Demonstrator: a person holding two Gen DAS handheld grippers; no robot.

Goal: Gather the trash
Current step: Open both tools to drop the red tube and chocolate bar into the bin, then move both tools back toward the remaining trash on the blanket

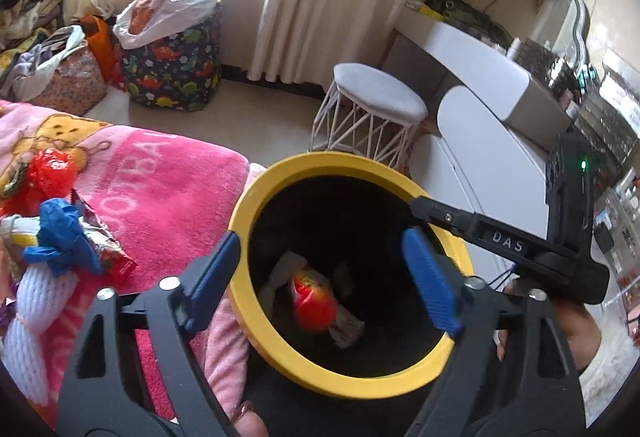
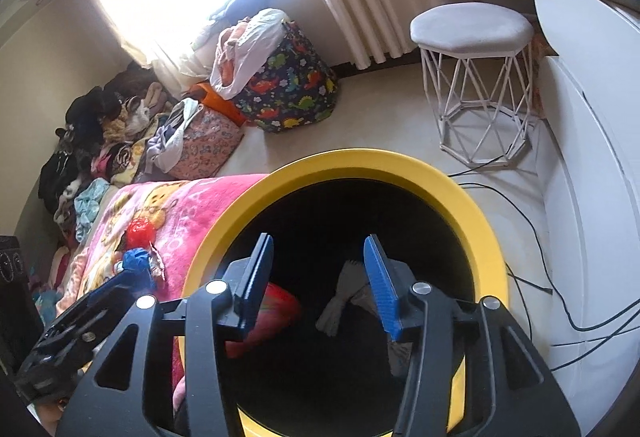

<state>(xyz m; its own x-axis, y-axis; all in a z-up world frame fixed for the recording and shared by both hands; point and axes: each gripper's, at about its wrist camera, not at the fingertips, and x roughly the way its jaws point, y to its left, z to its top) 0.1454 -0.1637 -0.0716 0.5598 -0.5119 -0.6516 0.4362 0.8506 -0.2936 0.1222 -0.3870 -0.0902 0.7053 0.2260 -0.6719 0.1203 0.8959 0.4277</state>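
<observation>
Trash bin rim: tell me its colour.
The rim is yellow, around a black inside. The right wrist view shows it best.

Raised "DAS" on the right gripper (image 1: 505,239) arm; partly hidden letters, perhaps "OOTBA", on the pink blanket (image 1: 160,193).

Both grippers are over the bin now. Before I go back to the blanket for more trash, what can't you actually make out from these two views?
- Yellow-rimmed bin floor: the near part is hidden by the left gripper; in the right wrist view, by the right gripper.
- Red item in the bin: blurred, label unreadable.
- Trash pile around the blue glove on the pink blanket: cut off by the left wrist view's left edge.
- Red wrapper: too small to identify in the right wrist view.
</observation>
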